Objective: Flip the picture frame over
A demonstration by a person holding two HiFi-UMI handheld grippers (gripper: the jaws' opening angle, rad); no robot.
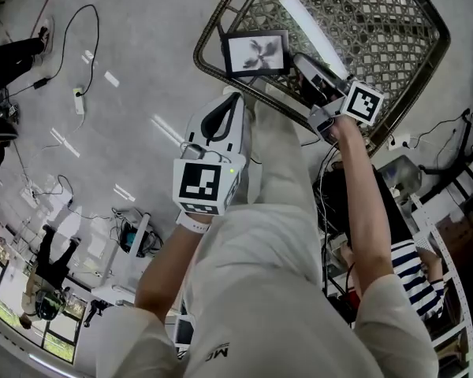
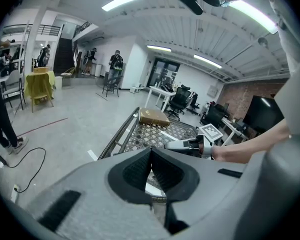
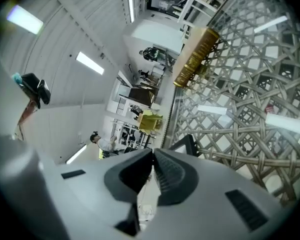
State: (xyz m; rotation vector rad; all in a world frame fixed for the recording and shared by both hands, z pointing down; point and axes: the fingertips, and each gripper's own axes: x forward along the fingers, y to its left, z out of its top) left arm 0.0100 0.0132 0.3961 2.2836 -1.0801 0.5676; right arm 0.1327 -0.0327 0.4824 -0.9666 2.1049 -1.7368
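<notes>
Gripping the picture frame (image 1: 256, 53) by its right edge with the right gripper (image 1: 299, 60), jaws clenched on it, one black corner of the frame poking out just past the jaws in the right gripper view. Holding the frame up on edge at the near rim of the woven table (image 1: 363, 30), its printed face turned toward the head camera. Hovering the left gripper (image 1: 232, 101) just below the frame and apart from it, jaws pressed together with nothing between them. Leaving a cardboard box (image 2: 153, 116) lying at the far end of the table, well apart from both grippers
</notes>
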